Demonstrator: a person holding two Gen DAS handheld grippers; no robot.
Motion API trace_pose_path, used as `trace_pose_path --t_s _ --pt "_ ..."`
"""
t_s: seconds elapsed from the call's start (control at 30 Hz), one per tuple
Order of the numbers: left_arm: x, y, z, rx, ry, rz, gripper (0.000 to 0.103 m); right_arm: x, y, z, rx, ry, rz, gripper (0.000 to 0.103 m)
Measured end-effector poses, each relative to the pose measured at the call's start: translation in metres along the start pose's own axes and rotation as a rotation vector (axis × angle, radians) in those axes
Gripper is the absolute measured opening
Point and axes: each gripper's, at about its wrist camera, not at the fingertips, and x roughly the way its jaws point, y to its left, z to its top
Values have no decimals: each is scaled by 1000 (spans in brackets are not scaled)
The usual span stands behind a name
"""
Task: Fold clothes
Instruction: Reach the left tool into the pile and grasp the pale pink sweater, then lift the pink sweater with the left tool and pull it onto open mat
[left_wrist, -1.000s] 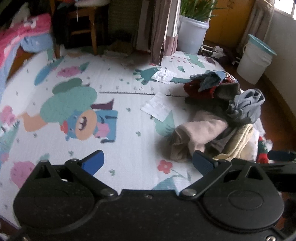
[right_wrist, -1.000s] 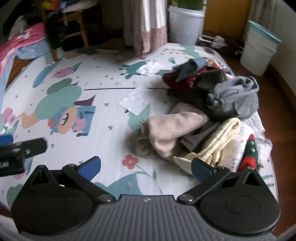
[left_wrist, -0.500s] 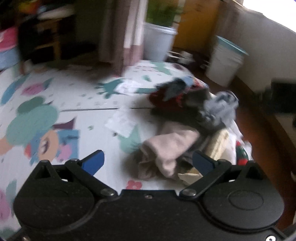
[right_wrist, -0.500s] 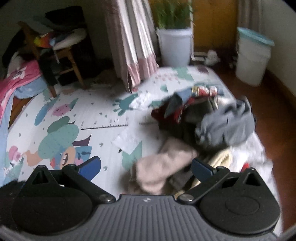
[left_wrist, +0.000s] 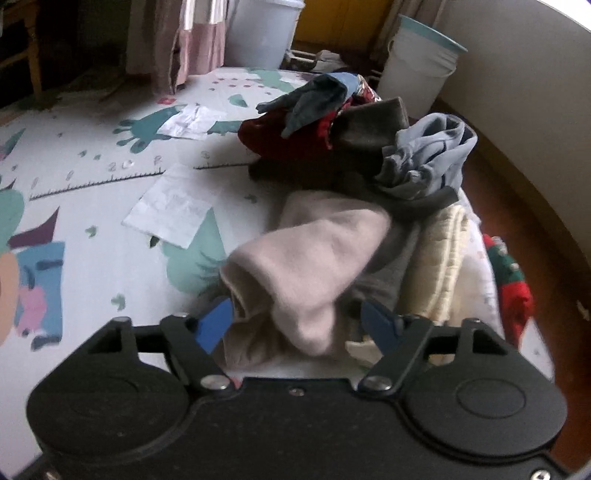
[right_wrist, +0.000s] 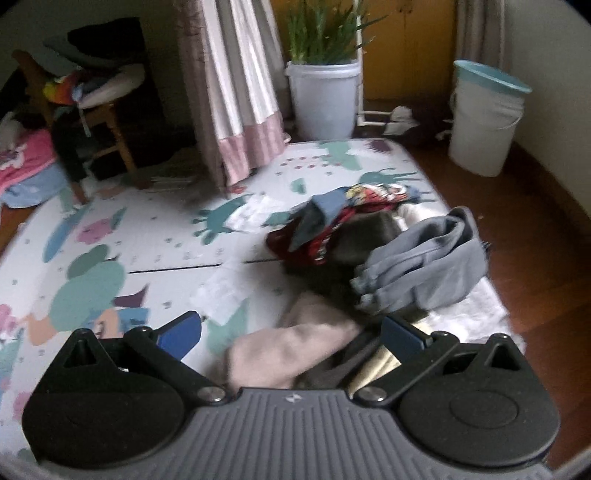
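Note:
A heap of clothes lies on the right side of a patterned play mat (left_wrist: 92, 177). A beige-pink garment (left_wrist: 314, 254) lies at the near end of the heap, with a cream knit piece (left_wrist: 443, 258), a grey-blue garment (left_wrist: 428, 155) and a red and blue one (left_wrist: 295, 125) beyond it. My left gripper (left_wrist: 297, 325) is open, its blue fingertips either side of the beige garment's near end. My right gripper (right_wrist: 291, 332) is open above the same beige garment (right_wrist: 295, 347), with the grey-blue garment (right_wrist: 424, 266) just beyond.
Paper sheets (left_wrist: 173, 210) lie on the mat left of the heap. A white bucket with a teal rim (right_wrist: 484, 118), a white plant pot (right_wrist: 325, 96) and a curtain (right_wrist: 236, 92) stand past the mat. A wooden chair (right_wrist: 99, 110) with clothes stands at the far left.
Both grippers have moved right and toward the heap. The left one has dropped down close to the beige garment, which now lies between its fingertips. The right one has tilted up, showing more of the room.

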Motion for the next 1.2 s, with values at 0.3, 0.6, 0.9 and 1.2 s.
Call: trace_pose_path --t_s 0.3,0.6,0.9,1.2 --pt "64 14 0 -92 19 -48 55 12 -10 3 38 -4 -3 103" --pt "68 -3 14 -117 -5 -146 7 13 -16 5 52 -11 -19 103" --pt "-126 0 127 -133 -424 -261 6 -16 -34 16 202 -84 21 103" --pt "-285 -5 159 56 -421 -197 6 -41 -4 28 234 -142 122 103"
